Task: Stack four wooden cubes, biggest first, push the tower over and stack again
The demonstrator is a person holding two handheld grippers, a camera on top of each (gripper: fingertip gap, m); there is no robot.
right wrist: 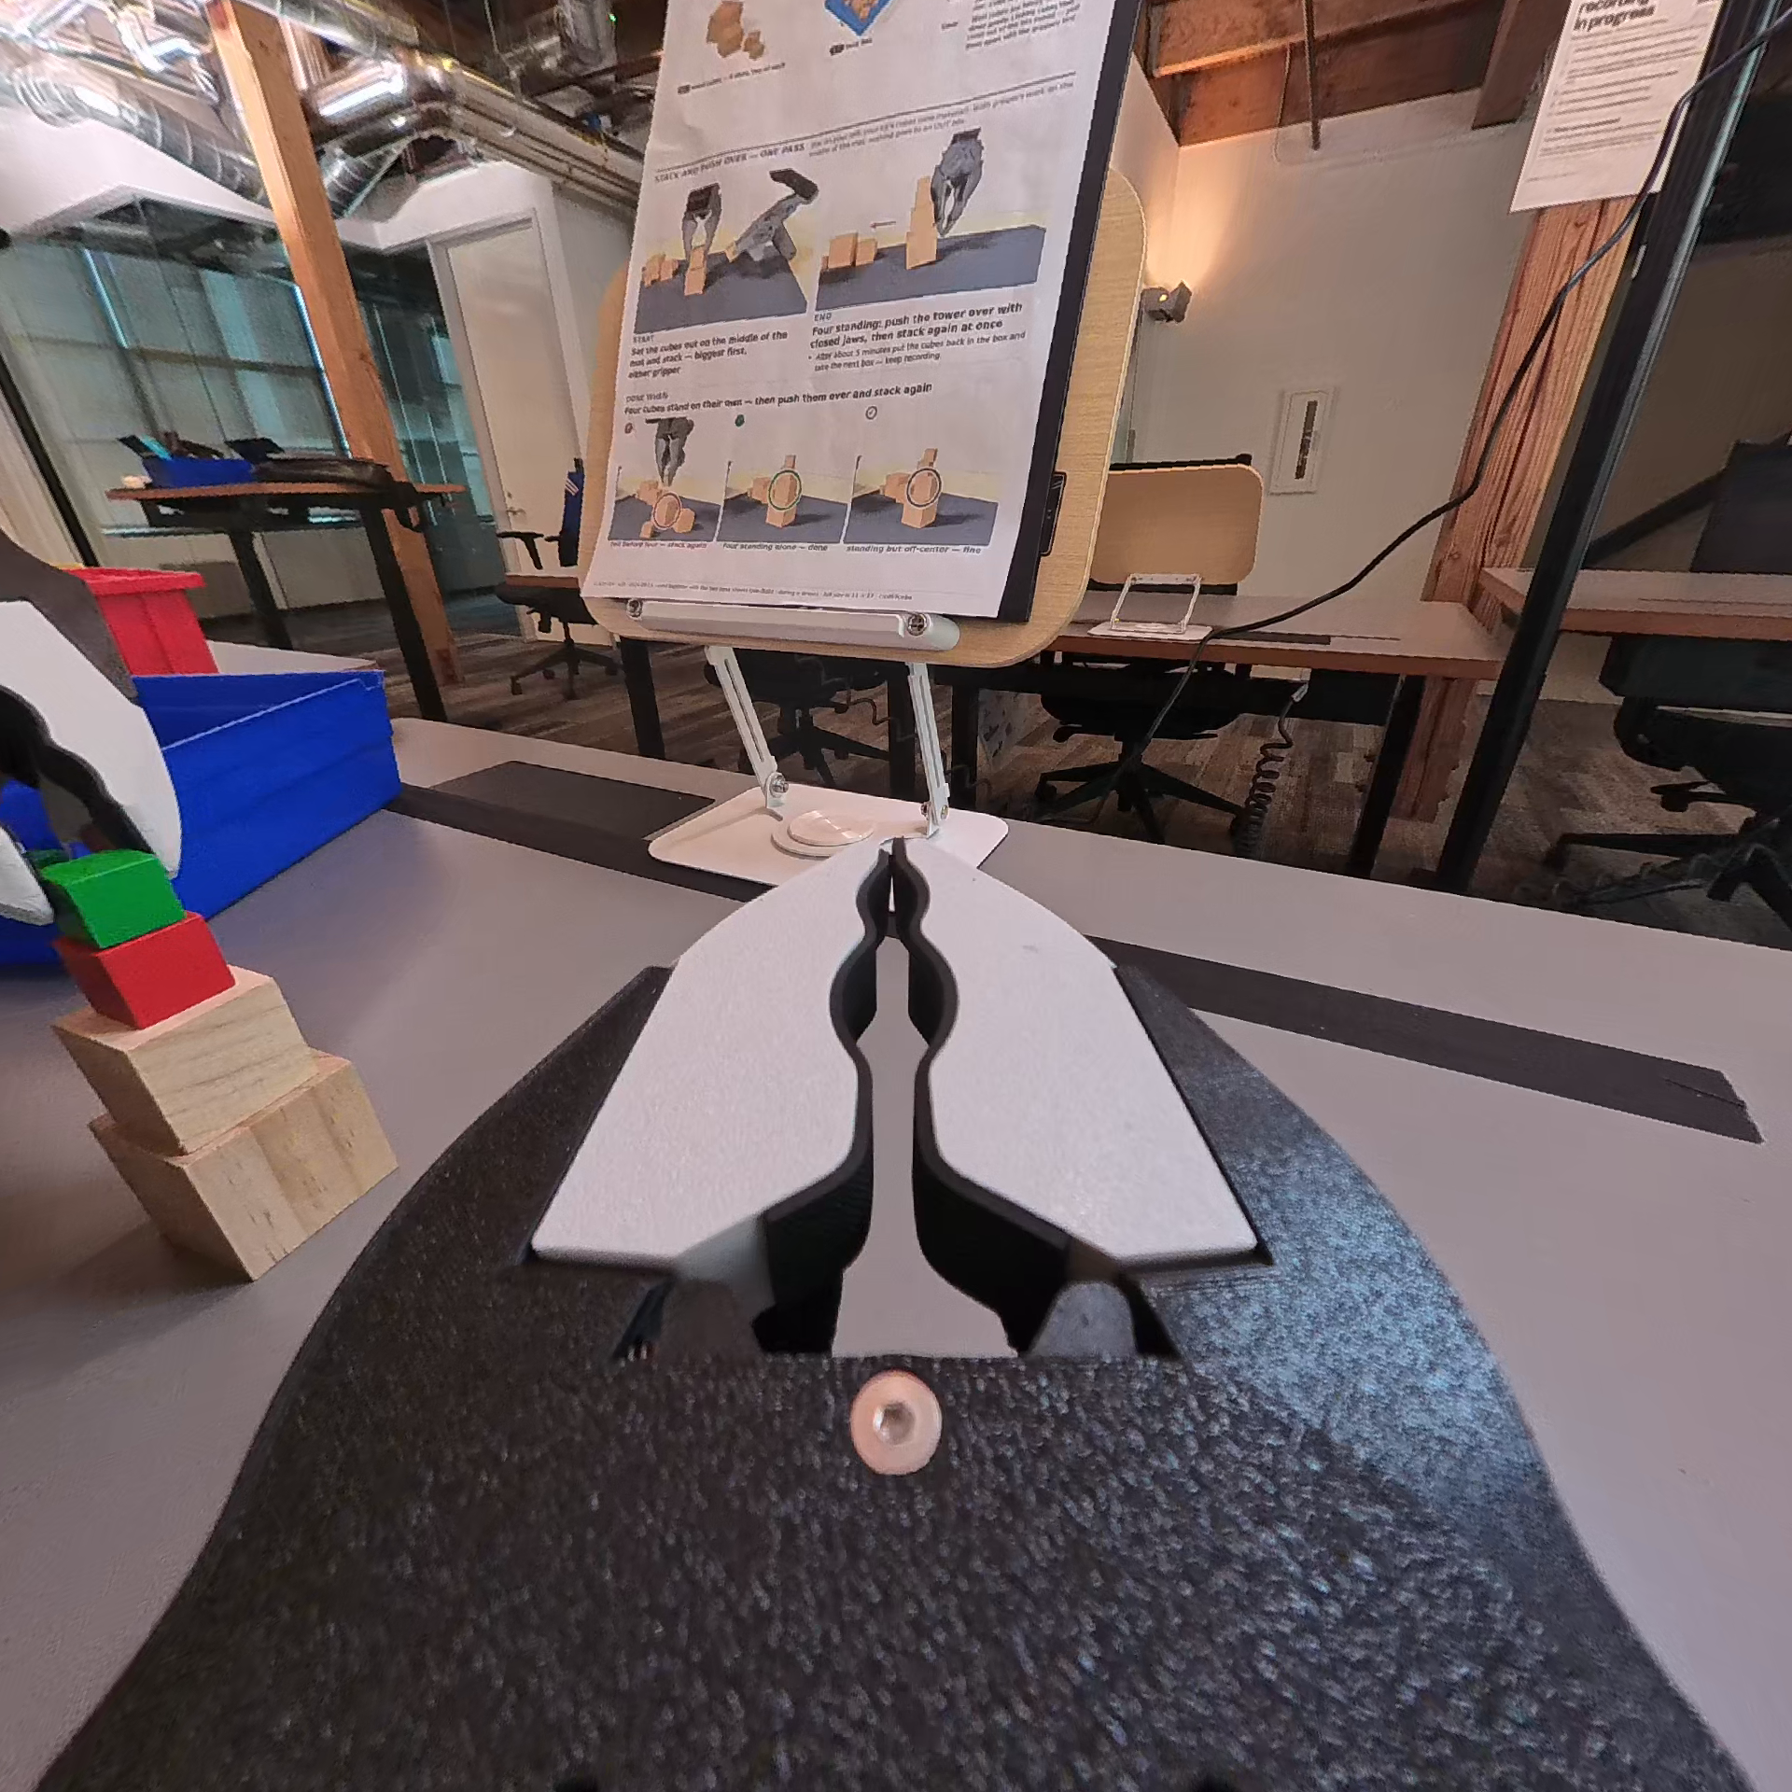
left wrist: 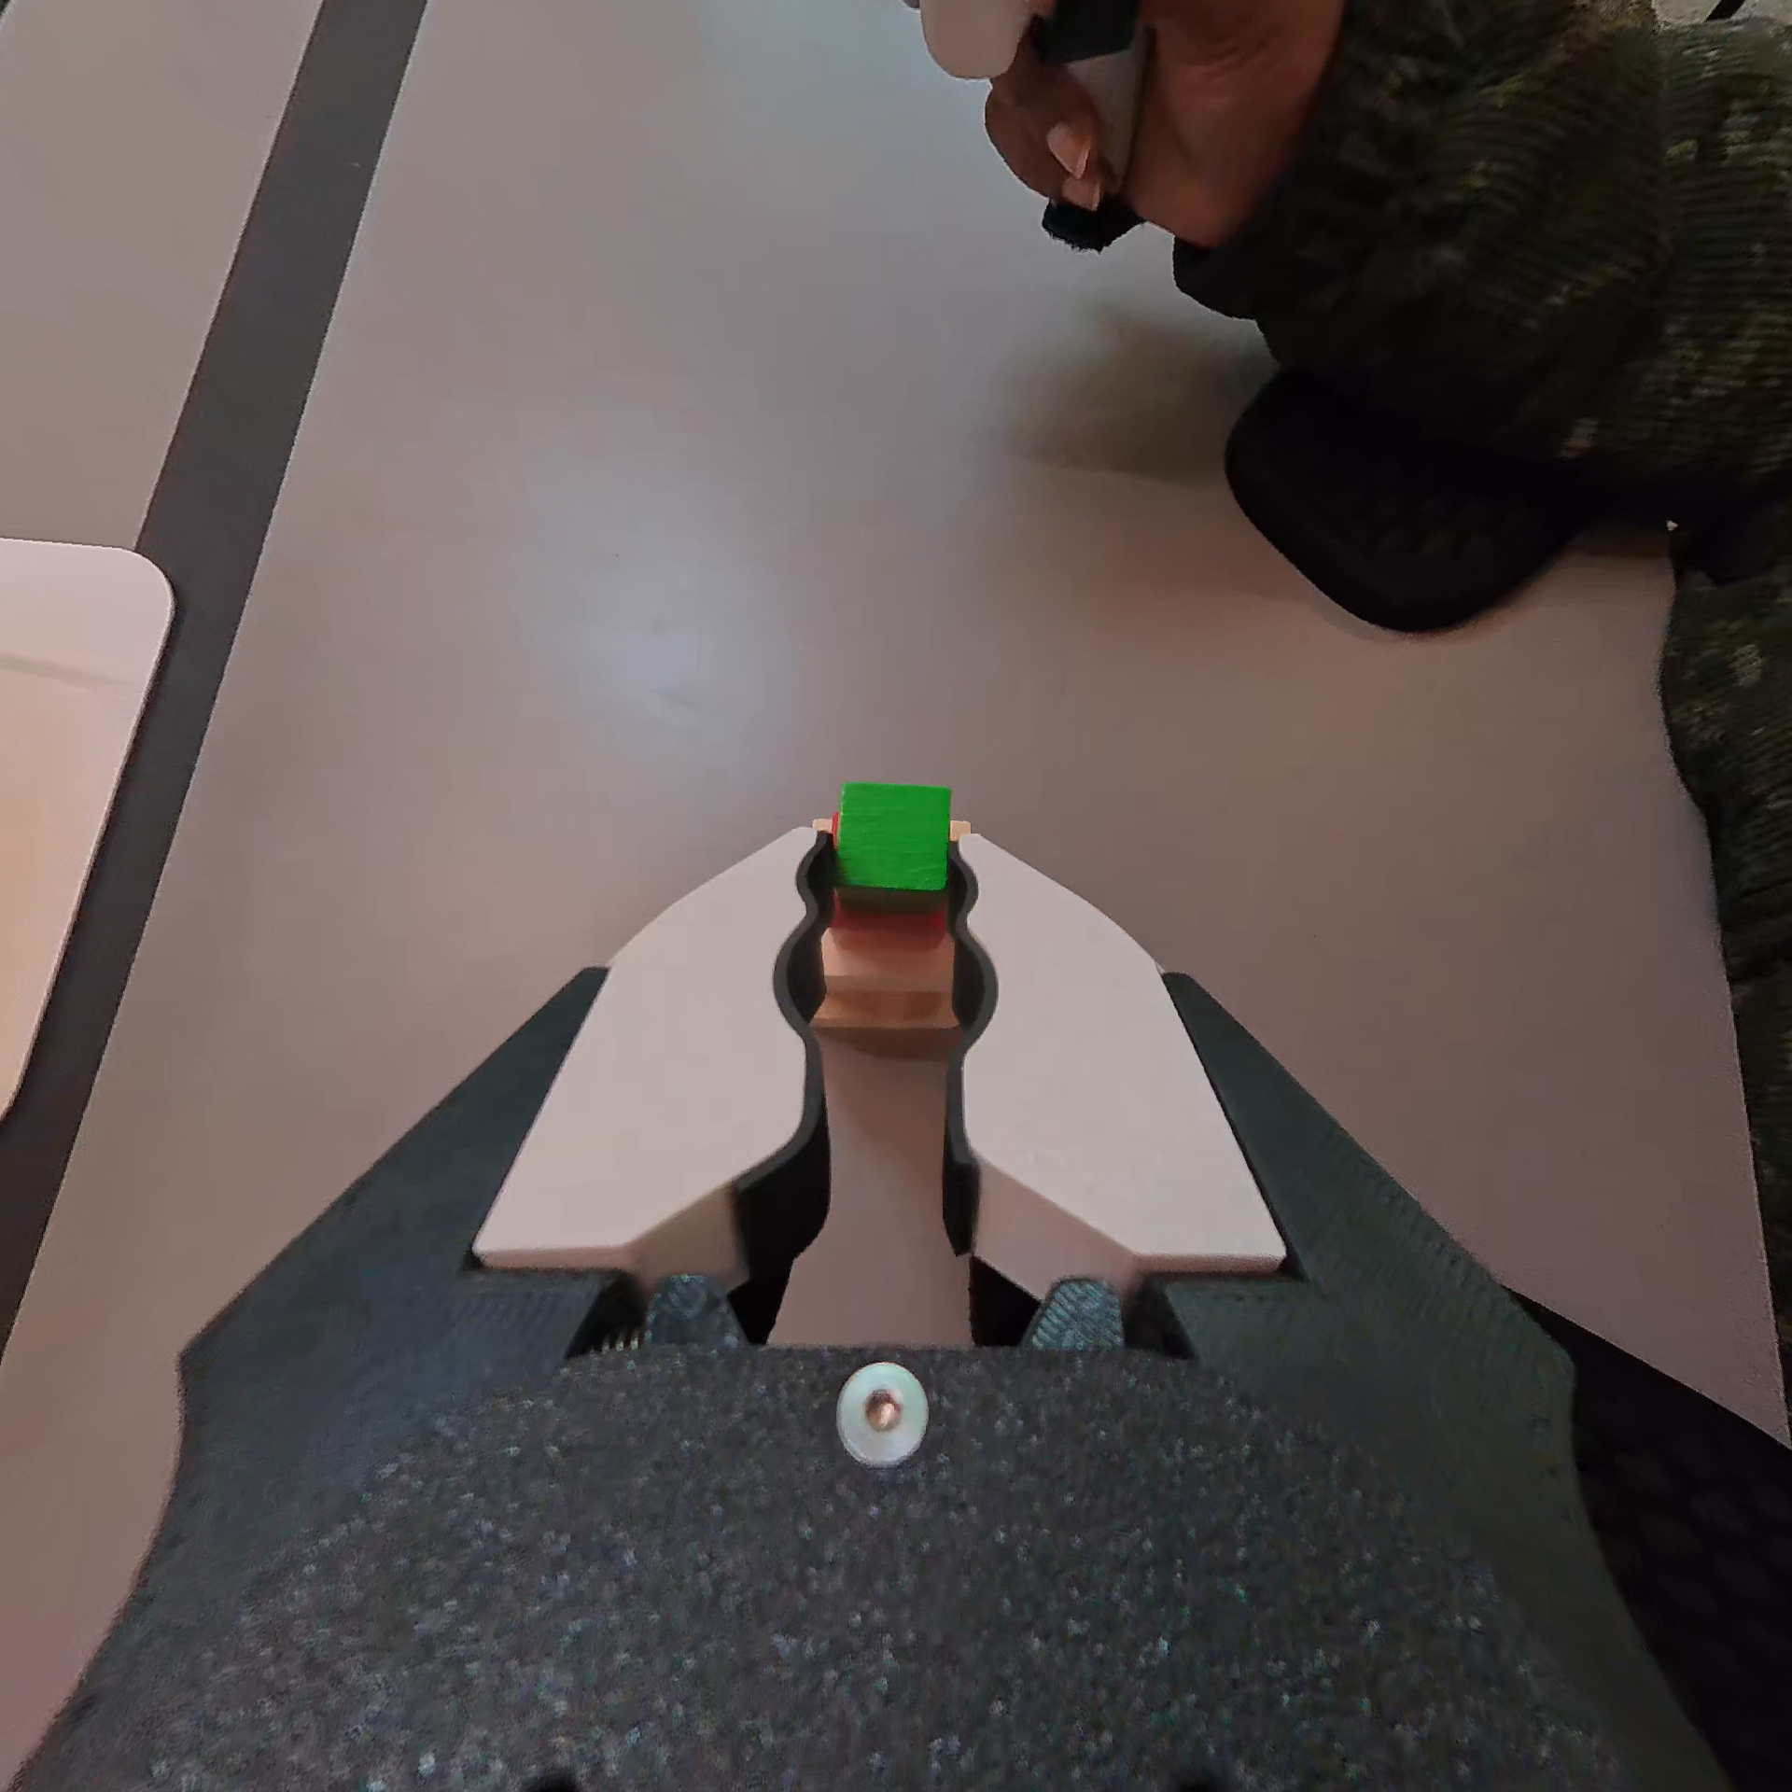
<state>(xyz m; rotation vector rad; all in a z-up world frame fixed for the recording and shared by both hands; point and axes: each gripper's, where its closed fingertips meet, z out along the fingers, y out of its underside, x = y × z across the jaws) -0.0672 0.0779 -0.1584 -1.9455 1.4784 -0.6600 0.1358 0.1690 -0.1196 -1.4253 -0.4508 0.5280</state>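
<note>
Left gripper (left wrist: 892, 839) clamped on green cube (left wrist: 892, 836) atop red cube (right wrist: 145, 970) and two wooden cubes (right wrist: 233, 1135) on grey table (left wrist: 679, 485) | right gripper (right wrist: 894, 858) closed, empty, pointing at document stand (right wrist: 824, 834)

Left tool (left wrist: 893, 834) clamps green cube (left wrist: 892, 836); right tool (right wrist: 894, 853) closed, bare
</note>
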